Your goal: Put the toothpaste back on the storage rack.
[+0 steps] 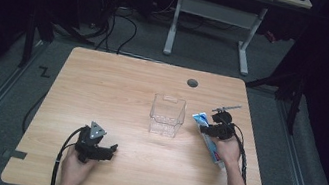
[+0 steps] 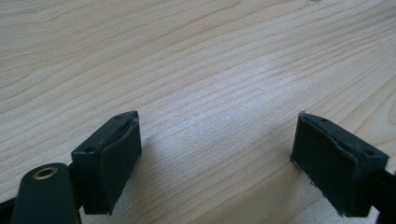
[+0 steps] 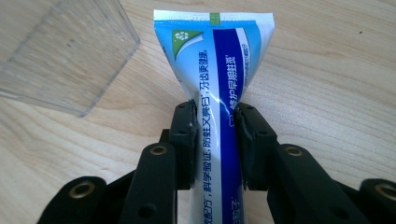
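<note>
1. Toothpaste tube (image 3: 219, 88): pinched mid-body between the right tool's (image 3: 215, 140) jaws, flat crimped end pointing away; soft glossy blue/white plastic.
2. Clear container (image 3: 65, 56), just ahead-left of the right tool: rigid, square, see-through. Tube not in yet, so grasp done, drop-in left.
3. Left tool (image 2: 217, 158): jaws wide apart, holding nothing, over bare wood-grain tabletop (image 2: 196, 56).

A clear container (image 1: 167, 116) stood mid-surface (image 1: 117, 89). Just to its right lay a toothpaste tube (image 1: 209, 138), held between the right gripper's (image 1: 208, 128) jaws. The left gripper (image 1: 109, 152) sat well apart, near-left.
</note>
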The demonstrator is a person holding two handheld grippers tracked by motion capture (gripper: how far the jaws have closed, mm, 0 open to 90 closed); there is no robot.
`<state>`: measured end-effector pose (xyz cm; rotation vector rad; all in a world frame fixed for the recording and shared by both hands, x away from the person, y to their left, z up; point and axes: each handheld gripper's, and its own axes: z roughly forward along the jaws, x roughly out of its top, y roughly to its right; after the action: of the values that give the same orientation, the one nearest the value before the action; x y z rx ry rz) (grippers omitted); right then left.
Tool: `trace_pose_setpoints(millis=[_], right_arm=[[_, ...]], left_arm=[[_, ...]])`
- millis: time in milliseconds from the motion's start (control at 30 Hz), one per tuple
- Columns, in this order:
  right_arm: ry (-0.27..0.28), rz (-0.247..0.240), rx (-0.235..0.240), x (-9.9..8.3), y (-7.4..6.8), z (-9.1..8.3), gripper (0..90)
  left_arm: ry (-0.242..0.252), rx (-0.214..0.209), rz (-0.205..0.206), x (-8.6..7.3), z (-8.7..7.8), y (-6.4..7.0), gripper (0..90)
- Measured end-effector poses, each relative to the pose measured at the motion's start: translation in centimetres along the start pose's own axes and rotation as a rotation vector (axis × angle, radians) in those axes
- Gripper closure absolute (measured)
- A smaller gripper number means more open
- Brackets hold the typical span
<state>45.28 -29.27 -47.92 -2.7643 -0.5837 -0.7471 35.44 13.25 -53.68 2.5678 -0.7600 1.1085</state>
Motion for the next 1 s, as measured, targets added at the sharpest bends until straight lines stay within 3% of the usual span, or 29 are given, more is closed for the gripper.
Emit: trace_pose_setpoints(millis=[400,1000], right_arm=[[0.040,-0.052,0.043,-0.3,-0.8,-2.1,72.5],[0.123,-0.132,0.066,-0.5,-2.7,-4.8,73.3]], left_arm=[[0.000,0.000,0.000,0.0,0.0,0.0,15.9],[0.000,0.000,0.000,0.0,0.0,0.0,15.9]])
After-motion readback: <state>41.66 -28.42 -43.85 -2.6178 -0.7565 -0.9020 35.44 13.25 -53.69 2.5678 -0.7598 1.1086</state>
